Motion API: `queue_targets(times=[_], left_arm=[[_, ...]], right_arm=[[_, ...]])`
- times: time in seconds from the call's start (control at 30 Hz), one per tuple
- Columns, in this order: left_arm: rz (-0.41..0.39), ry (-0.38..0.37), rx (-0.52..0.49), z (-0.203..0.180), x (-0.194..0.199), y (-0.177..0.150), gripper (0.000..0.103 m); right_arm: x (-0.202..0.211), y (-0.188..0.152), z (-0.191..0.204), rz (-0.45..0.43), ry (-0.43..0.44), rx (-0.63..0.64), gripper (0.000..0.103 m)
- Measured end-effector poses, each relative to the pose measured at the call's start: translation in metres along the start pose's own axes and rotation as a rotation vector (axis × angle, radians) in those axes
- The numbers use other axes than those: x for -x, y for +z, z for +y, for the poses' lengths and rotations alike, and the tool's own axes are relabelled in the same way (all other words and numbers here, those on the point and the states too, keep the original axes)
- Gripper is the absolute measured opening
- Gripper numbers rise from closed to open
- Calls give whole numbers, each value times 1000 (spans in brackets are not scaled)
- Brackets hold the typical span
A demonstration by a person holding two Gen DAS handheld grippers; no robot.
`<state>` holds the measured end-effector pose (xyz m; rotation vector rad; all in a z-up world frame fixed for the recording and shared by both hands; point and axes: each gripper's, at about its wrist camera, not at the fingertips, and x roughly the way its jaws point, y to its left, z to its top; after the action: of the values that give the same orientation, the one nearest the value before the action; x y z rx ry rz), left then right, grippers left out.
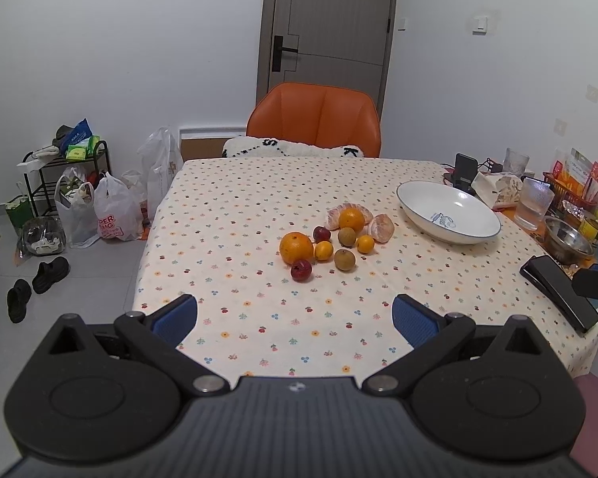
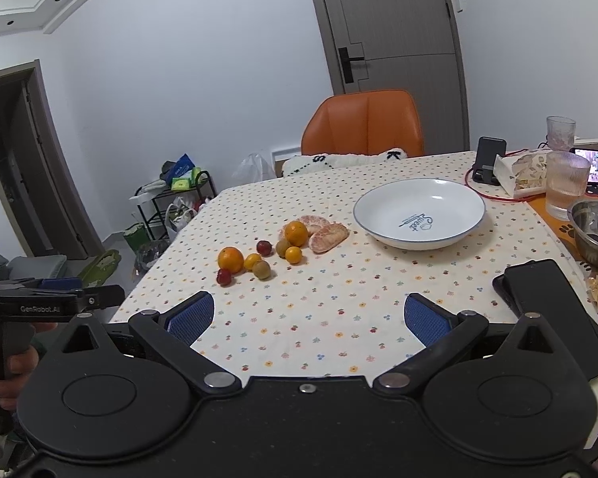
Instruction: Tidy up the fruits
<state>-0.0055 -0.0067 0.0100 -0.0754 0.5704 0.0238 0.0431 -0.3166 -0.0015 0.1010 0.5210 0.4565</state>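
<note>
- Fruits lie in a loose cluster mid-surface, left of the empty white bowl [image 2: 418,215]: a large orange [image 2: 231,259], a second orange [image 2: 296,232], peeled citrus pieces [image 2: 329,238], dark red plum-like fruits [image 2: 224,277], small yellow-orange ones [image 2: 293,255] and brownish-green round ones [image 2: 262,269].
- Left claw [image 1: 295,318] and right claw [image 2: 309,318] are both spread wide, empty, hovering above the near edge of the surface [image 1: 259,342], well apart from the fruit.
- Likely handling: whole fruits are firm, round and prone to rolling; pinch across the widest middle.
- Peeled citrus looks soft and easily crushed; grip lightly across its broad sides.
- Neighbouring fruits touch, so nudging one may scatter the others.
</note>
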Motion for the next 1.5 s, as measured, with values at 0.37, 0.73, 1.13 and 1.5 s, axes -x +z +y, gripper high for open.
queue_targets(times=[0.37,0.73,1.13,1.5], left_arm=[[-2,11,9,-3,-22,-3,103],[27,14,52,4,-58,0,103],[27,4,77,3,-92,1,94],[56,9,107,3,-128,6,65]], right_arm=[[-19,-6,-15,2,8,-17,103],[-58,-6,-31,10,20,-49,103],[-102,-3,-43,38,71,-62,102],[-145,1,-46,91,134,-78,80]])
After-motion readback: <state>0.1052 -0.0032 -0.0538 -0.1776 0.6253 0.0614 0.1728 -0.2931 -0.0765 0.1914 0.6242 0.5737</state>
